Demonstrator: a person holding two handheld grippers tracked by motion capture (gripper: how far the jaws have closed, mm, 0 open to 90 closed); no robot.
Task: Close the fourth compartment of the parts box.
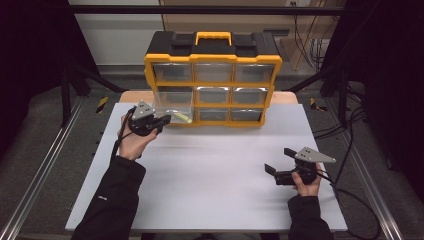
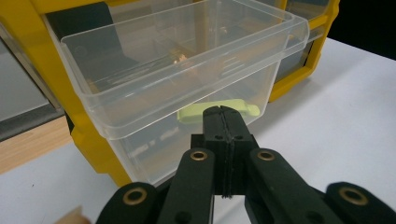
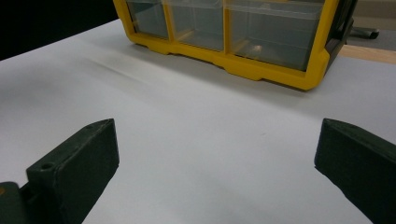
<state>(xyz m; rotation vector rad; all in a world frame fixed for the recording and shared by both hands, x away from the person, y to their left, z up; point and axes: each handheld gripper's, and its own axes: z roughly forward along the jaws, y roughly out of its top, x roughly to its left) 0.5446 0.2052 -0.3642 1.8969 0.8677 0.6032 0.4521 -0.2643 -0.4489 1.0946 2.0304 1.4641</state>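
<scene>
clear drawer (image 2: 187, 70) pulled out, just beyond shut left claw (image 2: 223, 112)

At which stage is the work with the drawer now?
Done: one clear drawer is pulled out of the yellow organizer. In hand: the shut left hand-held gripper sits at its front, near a pale green item. Left: closing the drawer; the right hand-held gripper waits open.

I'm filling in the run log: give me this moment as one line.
left gripper: shut, at pulled-out clear drawer | right gripper: open, empty | organizer: upright
</scene>
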